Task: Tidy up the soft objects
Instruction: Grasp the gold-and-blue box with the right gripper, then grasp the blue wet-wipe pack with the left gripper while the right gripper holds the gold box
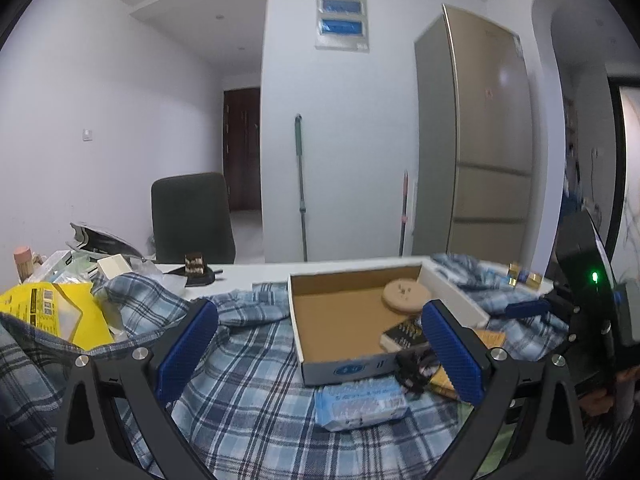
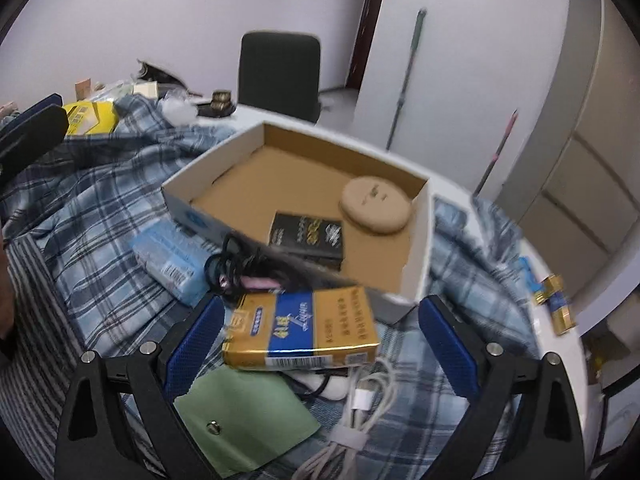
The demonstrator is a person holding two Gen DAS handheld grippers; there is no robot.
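Tissue pack (image 1: pixel 362 404) between left gripper (image 1: pixel 320 356) fingers

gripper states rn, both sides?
Left gripper: open, holding nothing, above the plaid shirt.
Right gripper: open, holding nothing; yellow-blue pack lies between its fingers, ungripped.

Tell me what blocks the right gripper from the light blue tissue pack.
The right gripper is open with the yellow-and-blue carton lying between its fingers. Beyond that, a tangle of black cord lies against the light blue tissue pack, on its near side.
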